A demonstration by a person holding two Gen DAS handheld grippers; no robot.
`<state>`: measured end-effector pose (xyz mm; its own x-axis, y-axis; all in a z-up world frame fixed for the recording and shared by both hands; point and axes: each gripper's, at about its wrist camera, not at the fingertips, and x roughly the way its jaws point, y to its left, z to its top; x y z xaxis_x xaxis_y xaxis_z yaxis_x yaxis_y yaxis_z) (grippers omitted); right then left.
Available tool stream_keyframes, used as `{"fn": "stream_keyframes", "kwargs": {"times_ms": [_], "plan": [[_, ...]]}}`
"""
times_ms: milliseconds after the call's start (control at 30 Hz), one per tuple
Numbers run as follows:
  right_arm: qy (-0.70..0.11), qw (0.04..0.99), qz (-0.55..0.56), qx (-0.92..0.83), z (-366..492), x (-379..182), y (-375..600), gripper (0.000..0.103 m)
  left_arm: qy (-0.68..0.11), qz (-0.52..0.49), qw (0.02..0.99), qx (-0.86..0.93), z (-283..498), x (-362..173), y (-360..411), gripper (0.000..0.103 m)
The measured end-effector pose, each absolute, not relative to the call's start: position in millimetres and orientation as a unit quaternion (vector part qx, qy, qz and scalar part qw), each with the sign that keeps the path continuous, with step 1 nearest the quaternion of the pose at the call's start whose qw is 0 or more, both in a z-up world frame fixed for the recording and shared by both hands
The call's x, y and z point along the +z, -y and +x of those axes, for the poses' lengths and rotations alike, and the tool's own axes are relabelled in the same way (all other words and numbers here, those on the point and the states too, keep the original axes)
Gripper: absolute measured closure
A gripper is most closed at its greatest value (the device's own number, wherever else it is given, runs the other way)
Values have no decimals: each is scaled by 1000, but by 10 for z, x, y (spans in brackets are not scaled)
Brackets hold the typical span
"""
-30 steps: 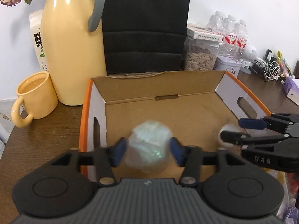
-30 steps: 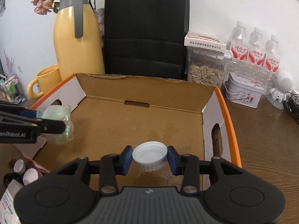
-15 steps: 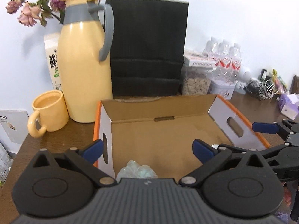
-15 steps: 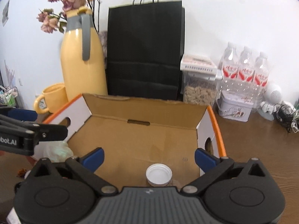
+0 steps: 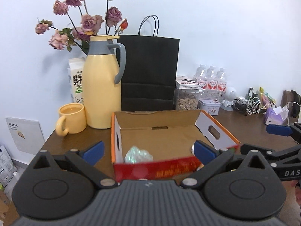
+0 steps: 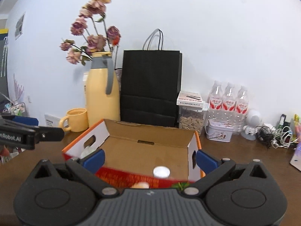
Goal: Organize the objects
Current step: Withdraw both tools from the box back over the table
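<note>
An open cardboard box [image 5: 165, 139] with orange edges and a red front wall stands on the brown table. A crumpled shiny plastic wad [image 5: 138, 155] lies inside at its front left; it peeks behind the left wall in the right wrist view [image 6: 87, 151]. A white cap [image 6: 161, 171] lies inside at the front right. My left gripper [image 5: 149, 151] is open and empty, held above and in front of the box. My right gripper [image 6: 149, 159] is open and empty too, and it shows at the right of the left wrist view [image 5: 278, 143].
Behind the box stand a yellow thermos [image 5: 102, 86] with dried flowers, a yellow mug [image 5: 72, 118], a black paper bag [image 5: 149, 71], a seed jar [image 5: 187, 99], a tin [image 5: 209, 106], water bottles [image 5: 211, 81] and tangled cables [image 5: 250, 103].
Both grippers opened and let go of the plastic wad and the white cap, which now lie in the box. Both grippers then drew back and up, away from the box.
</note>
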<state>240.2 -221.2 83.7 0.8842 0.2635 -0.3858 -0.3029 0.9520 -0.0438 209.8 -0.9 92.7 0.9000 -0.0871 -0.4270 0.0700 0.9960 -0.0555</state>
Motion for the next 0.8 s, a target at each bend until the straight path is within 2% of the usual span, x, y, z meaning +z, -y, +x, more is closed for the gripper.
{"fn": "stream_keyframes", "kwargs": {"times_ms": [200, 500, 567, 633, 700, 800], "plan": [[-195, 966, -69, 156, 1715, 673, 2240, 0, -220, -17, 975, -34, 1503, 687, -43, 0], [-247, 952, -79, 162, 952, 196, 2275, 2, -254, -26, 967, -12, 956, 245, -174, 0], [-262, 947, -70, 171, 849, 106, 2278, 7, -266, -32, 963, -5, 902, 163, -207, 0], [-276, 944, -62, 171, 773, 24, 2291, 19, -274, -37, 961, -2, 846, 103, -236, 0], [-285, 941, -59, 171, 716, -40, 2302, 25, -280, -42, 959, 0, 776, 60, -254, 0], [-296, 938, -58, 172, 661, -106, 2318, 42, -283, -45, 958, 1, 686, 24, -265, 0]]}}
